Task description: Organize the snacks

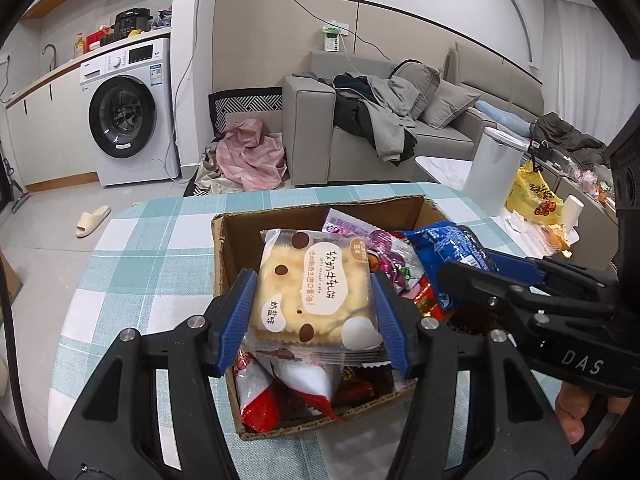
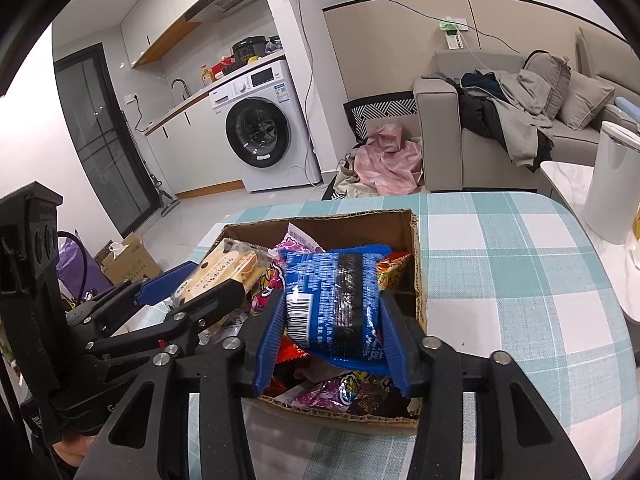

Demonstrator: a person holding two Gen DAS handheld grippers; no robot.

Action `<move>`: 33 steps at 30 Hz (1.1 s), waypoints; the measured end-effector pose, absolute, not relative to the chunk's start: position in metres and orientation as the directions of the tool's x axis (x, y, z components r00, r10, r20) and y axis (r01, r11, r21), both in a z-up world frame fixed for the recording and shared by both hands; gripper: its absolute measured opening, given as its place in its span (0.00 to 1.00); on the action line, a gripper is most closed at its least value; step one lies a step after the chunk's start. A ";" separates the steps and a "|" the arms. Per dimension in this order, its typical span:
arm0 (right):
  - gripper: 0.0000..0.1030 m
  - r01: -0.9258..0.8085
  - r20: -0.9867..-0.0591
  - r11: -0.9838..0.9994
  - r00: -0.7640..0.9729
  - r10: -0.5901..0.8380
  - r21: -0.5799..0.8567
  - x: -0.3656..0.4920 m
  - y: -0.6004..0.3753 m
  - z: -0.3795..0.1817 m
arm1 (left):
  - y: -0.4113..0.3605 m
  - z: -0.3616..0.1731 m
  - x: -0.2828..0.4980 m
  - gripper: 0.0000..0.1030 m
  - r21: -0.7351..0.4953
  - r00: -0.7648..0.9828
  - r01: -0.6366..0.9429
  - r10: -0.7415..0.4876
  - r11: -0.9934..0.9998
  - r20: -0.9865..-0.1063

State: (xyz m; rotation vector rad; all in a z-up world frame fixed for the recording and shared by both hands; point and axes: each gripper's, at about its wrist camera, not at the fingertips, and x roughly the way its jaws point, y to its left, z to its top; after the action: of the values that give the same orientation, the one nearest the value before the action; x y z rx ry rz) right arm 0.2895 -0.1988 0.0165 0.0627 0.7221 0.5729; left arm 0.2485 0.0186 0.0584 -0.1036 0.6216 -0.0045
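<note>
Snacks fill the cardboard box [image 1: 224,248] on the checked tablecloth [image 1: 132,264], and two more packs hang just above the pile. On the left, the left gripper [image 1: 316,312] is clamped on a cream nougat-biscuit packet [image 1: 316,288], its blue pads [image 1: 240,312] pressing both side edges. On the right, the right gripper [image 2: 334,328] has a blue snack bag [image 2: 336,300] between its jaws. These stand only a little apart, and I cannot tell if the pads still press the bag or have let it loose.

What could go wrong, in my judgement: the box is already heaped, so a pack let go on top of the pile may slide over the low cardboard wall onto the cloth. The two grippers are also very near each other above the box, so one may knock the other's pack. The biscuit could crack if it is squeezed harder.
</note>
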 end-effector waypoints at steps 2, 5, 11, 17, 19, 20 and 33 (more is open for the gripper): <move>0.52 -0.482 -0.599 0.843 0.611 0.517 0.236 0.286 -0.200 0.019 | 0.017 0.060 0.245 0.54 -0.093 0.822 -0.025 -0.032 0.995 -0.569; 0.55 -0.495 -0.591 0.841 0.619 0.517 0.217 0.281 -0.202 0.021 | 0.015 0.063 0.240 0.57 -0.073 0.826 -0.015 -0.028 0.997 -0.563; 0.77 -0.515 -0.557 0.832 0.637 0.533 0.208 0.271 -0.213 0.029 | 0.019 0.071 0.218 0.80 -0.066 0.848 -0.024 -0.015 0.998 -0.529; 0.98 -0.540 -0.521 0.817 0.647 0.556 0.201 0.257 -0.221 0.038 | 0.025 0.077 0.197 0.84 -0.094 0.859 -0.011 -0.039 0.995 -0.511; 0.99 -0.548 -0.510 0.812 0.649 0.565 0.202 0.252 -0.223 0.039 | 0.027 0.078 0.189 0.95 -0.091 0.863 -0.014 -0.034 0.996 -0.504; 0.99 -0.553 -0.506 0.808 0.647 0.571 0.205 0.249 -0.223 0.039 | 0.026 0.079 0.186 1.00 -0.090 0.864 -0.015 -0.032 0.996 -0.502; 1.00 -0.585 -0.432 0.780 0.659 0.616 0.219 0.213 -0.236 0.028 | 0.035 0.074 0.138 0.99 -0.085 0.879 -0.044 -0.002 0.995 -0.477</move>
State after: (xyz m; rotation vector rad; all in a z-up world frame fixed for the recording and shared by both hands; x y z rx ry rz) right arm 0.2129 -0.2362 0.0281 0.0629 0.5122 0.6804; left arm 0.1382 0.0355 0.0736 -0.0947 0.4972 0.0222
